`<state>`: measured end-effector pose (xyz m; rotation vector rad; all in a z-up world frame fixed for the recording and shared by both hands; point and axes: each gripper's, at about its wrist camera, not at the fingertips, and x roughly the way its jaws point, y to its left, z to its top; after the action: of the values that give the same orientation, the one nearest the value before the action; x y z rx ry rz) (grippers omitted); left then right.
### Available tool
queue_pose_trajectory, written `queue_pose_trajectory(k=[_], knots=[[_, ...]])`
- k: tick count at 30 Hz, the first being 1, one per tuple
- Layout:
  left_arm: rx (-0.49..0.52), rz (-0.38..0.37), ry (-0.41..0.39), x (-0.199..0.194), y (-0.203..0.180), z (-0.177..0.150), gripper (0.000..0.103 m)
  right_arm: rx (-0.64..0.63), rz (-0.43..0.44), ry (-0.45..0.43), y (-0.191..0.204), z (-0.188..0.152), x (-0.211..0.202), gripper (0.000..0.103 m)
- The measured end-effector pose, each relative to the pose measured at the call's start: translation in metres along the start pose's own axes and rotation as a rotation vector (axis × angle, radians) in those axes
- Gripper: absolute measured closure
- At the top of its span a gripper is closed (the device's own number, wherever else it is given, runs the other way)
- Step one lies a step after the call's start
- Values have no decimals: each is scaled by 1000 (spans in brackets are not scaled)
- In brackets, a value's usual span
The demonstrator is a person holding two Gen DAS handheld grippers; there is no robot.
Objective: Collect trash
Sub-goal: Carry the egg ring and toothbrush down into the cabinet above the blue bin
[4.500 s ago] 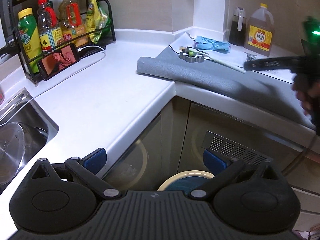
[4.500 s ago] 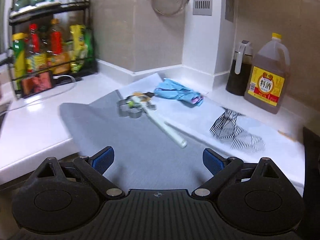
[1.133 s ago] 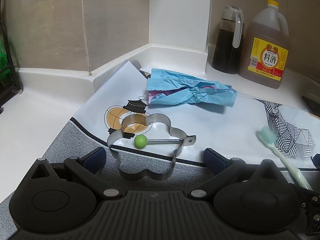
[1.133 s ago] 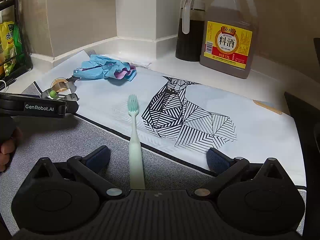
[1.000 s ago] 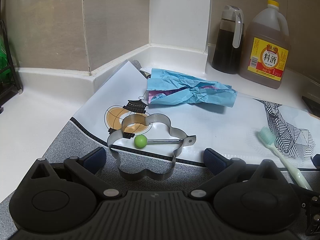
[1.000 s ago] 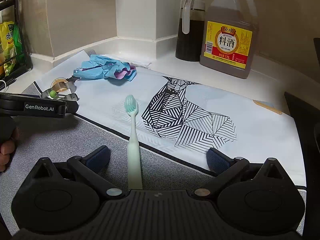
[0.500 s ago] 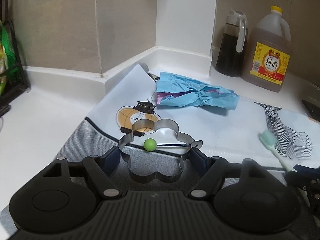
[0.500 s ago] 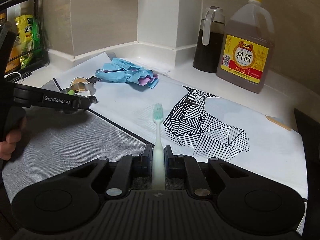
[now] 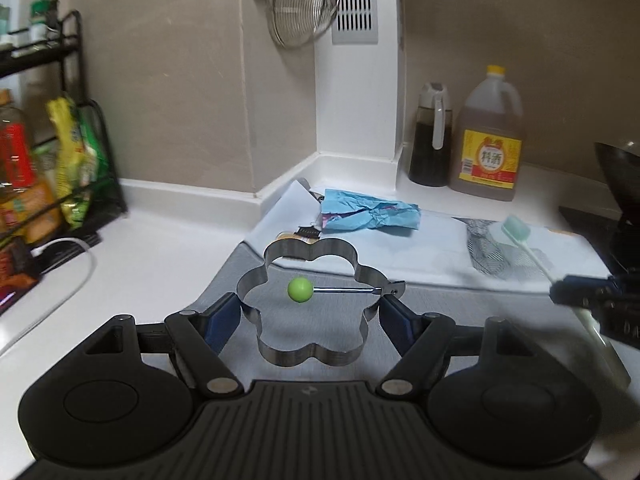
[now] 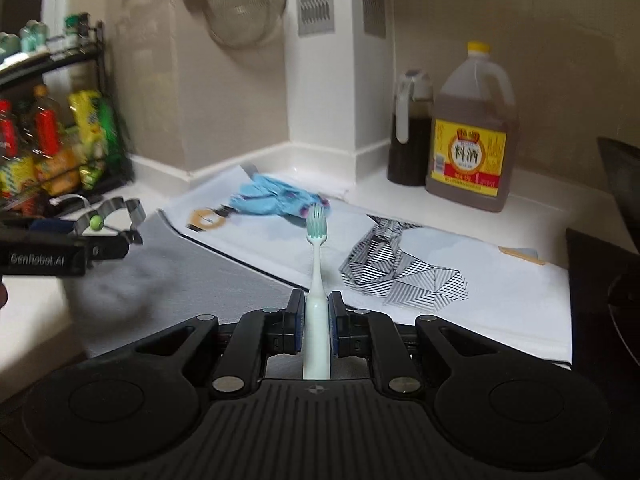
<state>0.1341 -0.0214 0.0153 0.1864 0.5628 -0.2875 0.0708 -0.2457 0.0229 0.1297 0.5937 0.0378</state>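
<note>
Above grey counter mat [image 9: 224, 276]: left gripper [image 9: 310, 314] clamps flower-shaped steel egg ring [image 9: 312, 300] across its width — wide pinch suits rigid hoop. Right gripper [image 10: 316, 320] squeezes mint-green toothbrush [image 10: 316, 280] by handle, bristles forward. Both clear of counter. Crumpled blue wrapper [image 9: 368, 216] left on white paper.

A large amber jug [image 10: 470, 128] on the tabletop carries a yellow and red label printed with the Chinese characters 料酒; the smaller print beneath them is too blurred to read. White lettering reading "GenRobot.AI", softened by blur, runs along the black side of the left hand-held gripper [image 10: 108, 236]. Packaging on the wire rack [image 10: 60, 128] at the left is too smeared to read.
</note>
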Motion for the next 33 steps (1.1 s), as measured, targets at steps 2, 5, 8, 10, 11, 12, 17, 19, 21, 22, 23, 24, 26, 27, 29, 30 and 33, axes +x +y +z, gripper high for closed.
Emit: queue_pose_trajectory(k=[2, 5, 8, 10, 11, 12, 17, 19, 21, 22, 23, 24, 26, 27, 29, 30, 33], knots=[[0, 5, -4, -27, 0, -11, 22, -11, 32, -22, 9, -5, -20, 89], [-21, 3, 11, -64, 1, -31, 22, -36, 83, -47, 25, -17, -49, 89], [-45, 14, 39, -96, 1, -55, 22, -63, 139, -57, 39, -29, -77, 89], [-62, 23, 72, -113, 1, -71, 22, -83, 172, -55, 48, -39, -93, 89], [-69, 31, 87, -120, 1, -79, 22, -92, 187, -50, 53, -44, -100, 89], [-74, 42, 96, -127, 1, -87, 22, -102, 202, -43, 57, -50, -106, 89], [-60, 86, 157, -151, -3, -125, 22, -151, 273, 4, 82, -80, -132, 89], [-67, 86, 201, -156, -3, -139, 22, -158, 299, 34, 90, -92, -138, 89], [-76, 89, 229, -159, -3, -152, 22, -170, 319, 69, 97, -105, -140, 89], [-76, 93, 239, -161, -3, -158, 22, -178, 322, 85, 100, -111, -141, 89], [-77, 99, 247, -162, -3, -163, 22, -184, 321, 102, 103, -116, -141, 89], [-78, 103, 255, -163, -2, -167, 22, -186, 323, 123, 105, -122, -140, 89], [-83, 99, 271, -164, -2, -174, 22, -185, 328, 158, 106, -131, -136, 89], [-85, 98, 279, -164, -1, -176, 22, -186, 327, 172, 107, -135, -135, 89], [-80, 93, 293, -164, -2, -180, 22, -196, 323, 193, 108, -141, -132, 89], [-76, 89, 300, -164, -3, -181, 22, -198, 320, 201, 108, -144, -130, 89], [-69, 77, 322, -161, -5, -186, 22, -195, 313, 223, 107, -148, -126, 89]])
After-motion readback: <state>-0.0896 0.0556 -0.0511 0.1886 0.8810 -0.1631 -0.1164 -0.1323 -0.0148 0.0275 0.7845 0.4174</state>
